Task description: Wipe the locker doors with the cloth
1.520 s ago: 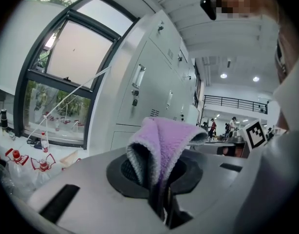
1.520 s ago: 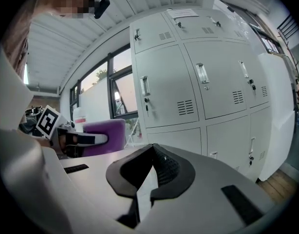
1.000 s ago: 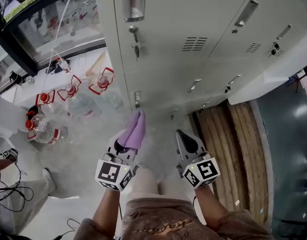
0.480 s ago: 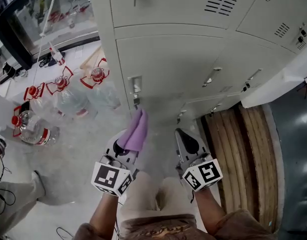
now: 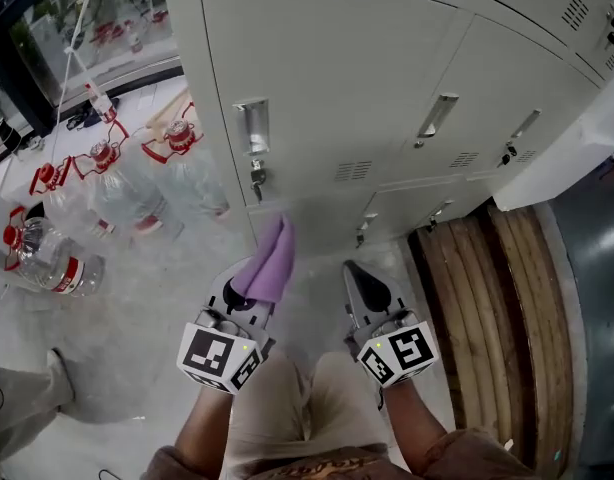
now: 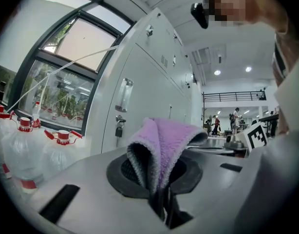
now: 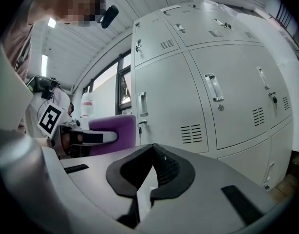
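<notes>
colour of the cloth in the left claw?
The cloth in the left claw is lilac, greyish inside the fold; clearest in left gripper view.

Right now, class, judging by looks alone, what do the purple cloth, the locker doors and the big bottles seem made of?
Cloth: soft fleecy fabric, perhaps microfibre; fuzzy nap, limp fold.
Locker doors: probably painted sheet metal; smooth pale grey, punched vent slots.
Bottles: apparently clear plastic; see-through walls, red caps.
</notes>
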A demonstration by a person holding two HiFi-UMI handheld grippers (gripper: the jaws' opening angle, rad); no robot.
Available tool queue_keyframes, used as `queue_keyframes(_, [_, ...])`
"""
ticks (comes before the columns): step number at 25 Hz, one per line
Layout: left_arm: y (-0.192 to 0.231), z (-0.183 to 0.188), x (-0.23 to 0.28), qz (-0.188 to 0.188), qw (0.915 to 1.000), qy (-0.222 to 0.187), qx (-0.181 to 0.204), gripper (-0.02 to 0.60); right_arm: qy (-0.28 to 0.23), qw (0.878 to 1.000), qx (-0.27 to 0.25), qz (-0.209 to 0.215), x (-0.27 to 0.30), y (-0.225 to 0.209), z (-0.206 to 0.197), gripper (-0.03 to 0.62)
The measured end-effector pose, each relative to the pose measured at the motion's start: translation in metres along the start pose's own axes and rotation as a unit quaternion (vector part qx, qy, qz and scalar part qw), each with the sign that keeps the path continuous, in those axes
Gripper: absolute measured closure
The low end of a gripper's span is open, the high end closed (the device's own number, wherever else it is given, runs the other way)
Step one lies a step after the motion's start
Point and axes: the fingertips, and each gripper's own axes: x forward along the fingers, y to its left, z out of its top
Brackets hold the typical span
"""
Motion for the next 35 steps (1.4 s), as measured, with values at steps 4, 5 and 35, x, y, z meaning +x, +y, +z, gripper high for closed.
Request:
queue_keyframes(4, [-0.006,-0.016,0.004,-0.006,0.9999,-0.008,0.010,0.543,-0.004,1.000,-0.003,-0.002,-0.005,-0.006,-0.021,0.597])
queue_keyframes(5, [-0.008,-0.019,0.005,-0.007,0.9999,-0.008,0.013,0.543,-0.006,1.000,-0.003,-0.003,-0.007,-0.007,-0.025,0.597])
queue_keyframes(35, [-0.013,0.100,0.001,0.042,0.9825,-0.124,0.133,0.543,-0.021,1.000,0.002,-0.008,-0.055,-0.009,-0.052,0.597])
